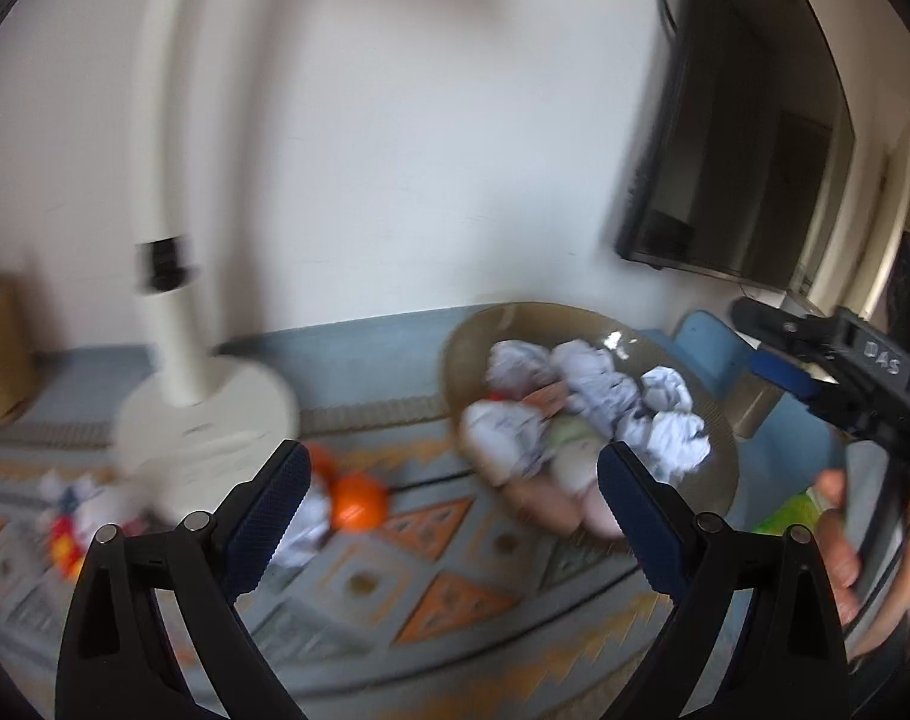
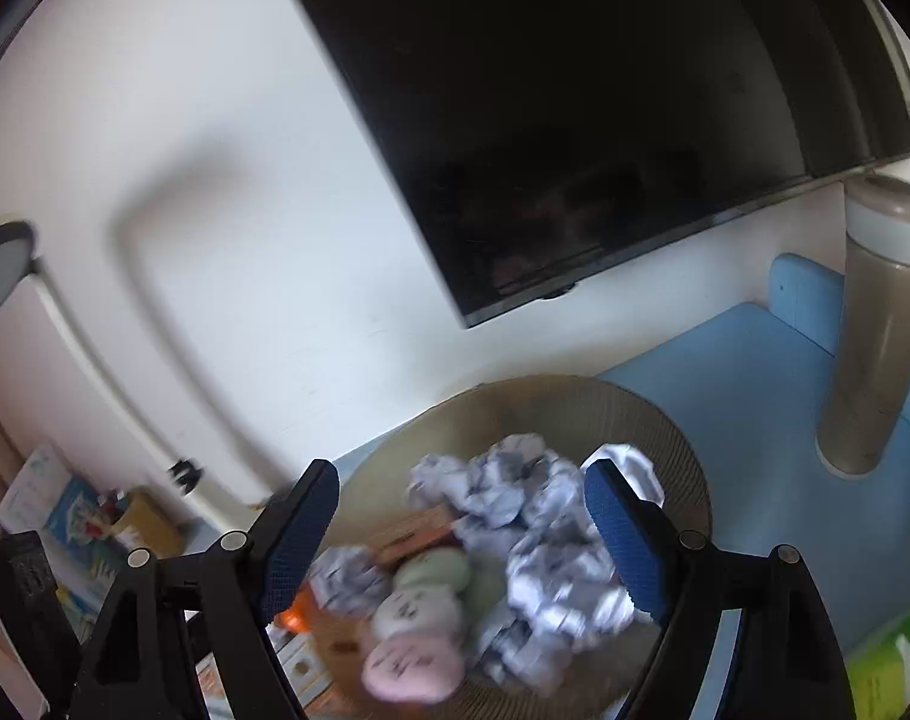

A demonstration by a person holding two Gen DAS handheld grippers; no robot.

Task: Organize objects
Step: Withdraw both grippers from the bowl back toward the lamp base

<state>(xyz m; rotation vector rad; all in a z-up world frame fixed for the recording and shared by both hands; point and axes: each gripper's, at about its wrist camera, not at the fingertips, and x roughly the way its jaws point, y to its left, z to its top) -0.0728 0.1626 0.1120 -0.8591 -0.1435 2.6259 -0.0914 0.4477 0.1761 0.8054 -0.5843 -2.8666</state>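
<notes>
A brown glass bowl (image 1: 670, 354) holds several crumpled paper balls (image 1: 598, 387) and soft plush toys (image 1: 574, 462). My left gripper (image 1: 455, 483) is open and empty above the patterned cloth (image 1: 443, 576), just left of the bowl. An orange ball (image 1: 359, 501) and a crumpled paper (image 1: 305, 522) lie beside its left finger. My right gripper (image 2: 460, 507) is open and empty over the bowl (image 2: 574, 402), above paper balls (image 2: 550, 546) and a pink plush (image 2: 410, 669). The right gripper also shows in the left wrist view (image 1: 814, 354).
A white lamp base (image 1: 209, 426) stands left on the cloth, small toys (image 1: 65, 516) beside it. A dark screen (image 2: 574, 120) hangs on the wall. A grey bottle (image 2: 874, 330) stands right on the blue surface (image 2: 742, 372). A green packet (image 2: 886, 666) lies at right.
</notes>
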